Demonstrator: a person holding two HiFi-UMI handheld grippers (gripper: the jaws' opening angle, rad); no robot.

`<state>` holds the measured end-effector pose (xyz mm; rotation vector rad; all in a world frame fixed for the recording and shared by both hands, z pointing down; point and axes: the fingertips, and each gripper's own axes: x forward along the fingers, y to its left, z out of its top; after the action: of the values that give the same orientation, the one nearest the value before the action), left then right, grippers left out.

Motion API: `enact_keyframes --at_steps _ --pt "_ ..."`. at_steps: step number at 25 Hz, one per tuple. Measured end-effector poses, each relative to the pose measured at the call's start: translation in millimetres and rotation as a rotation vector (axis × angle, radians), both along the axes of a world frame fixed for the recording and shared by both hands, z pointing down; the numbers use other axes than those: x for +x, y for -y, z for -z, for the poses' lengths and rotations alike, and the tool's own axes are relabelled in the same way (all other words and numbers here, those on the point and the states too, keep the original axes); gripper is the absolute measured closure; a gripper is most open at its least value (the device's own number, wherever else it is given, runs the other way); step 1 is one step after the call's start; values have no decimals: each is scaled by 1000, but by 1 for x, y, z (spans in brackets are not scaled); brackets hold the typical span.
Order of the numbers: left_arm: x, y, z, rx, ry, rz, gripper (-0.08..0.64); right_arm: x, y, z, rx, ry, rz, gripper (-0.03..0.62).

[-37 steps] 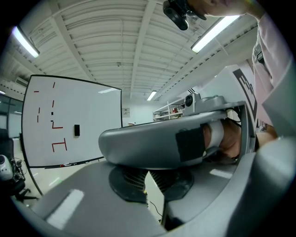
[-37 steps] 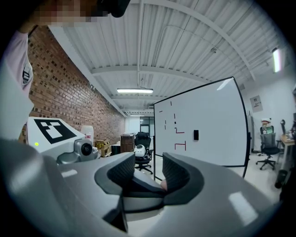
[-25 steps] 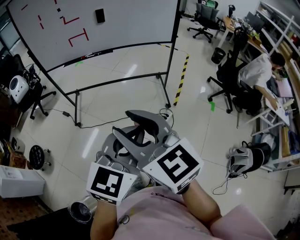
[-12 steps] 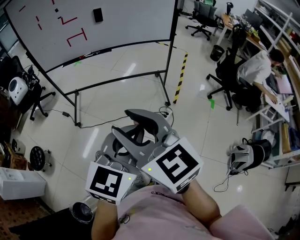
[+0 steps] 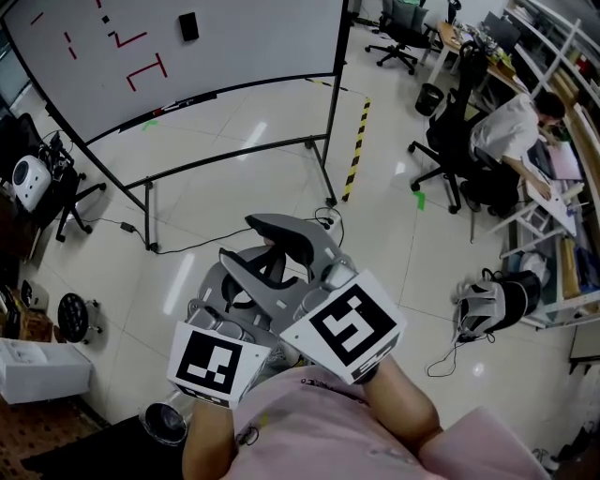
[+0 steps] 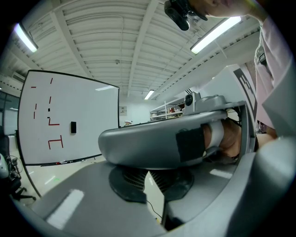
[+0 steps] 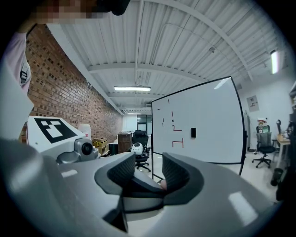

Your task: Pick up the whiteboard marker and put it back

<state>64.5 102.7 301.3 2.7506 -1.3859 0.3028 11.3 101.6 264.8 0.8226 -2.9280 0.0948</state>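
- Centrally, near the wearer's chest, the two hand-held tools sit close together and cross each other above the tiled floor (image 5: pixel 262 159); their marker cubes are nearest the camera.
- Left gripper (image 6: pixel 150 179): the tongs are closed, with the pads meeting at the tips and nothing between them. One jaw of the other tool crosses just in front of them.
- Right gripper (image 7: pixel 149 173): the tongs are open, with the two ribbed pads standing apart. They grip nothing, and only grey housing of the left tool shows through the gap.
- Whiteboard (image 5: pixel 234 47): it stands far left on a wheeled frame. It bears short red strokes and a black eraser (image 5: pixel 188 26).
- Whiteboard marker (image 5: pixel 178 101): it appears only as a thin dark-and-red item on the board's ledge. It is well apart from both tongs and too small to identify with certainty.
- Yellow-and-black tape (image 5: pixel 354 155): it runs along the floor just right of the board's frame.
- Seated person (image 5: pixel 511 131): far right, leaning over a surface, with a black office chair (image 5: pixel 450 141) behind.
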Motion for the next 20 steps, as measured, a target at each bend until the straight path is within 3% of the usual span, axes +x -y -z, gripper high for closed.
enact_keyframes --at_steps 9,15,20 --pt "1 -2 -2 -8 -14 2 555 -1 -2 -2 10 -29 16 408" --pt "3 0 9 74 -36 -13 555 1 -4 4 57 -78 23 410" --pt "6 2 10 74 -34 -16 555 3 -3 6 66 -81 41 414"
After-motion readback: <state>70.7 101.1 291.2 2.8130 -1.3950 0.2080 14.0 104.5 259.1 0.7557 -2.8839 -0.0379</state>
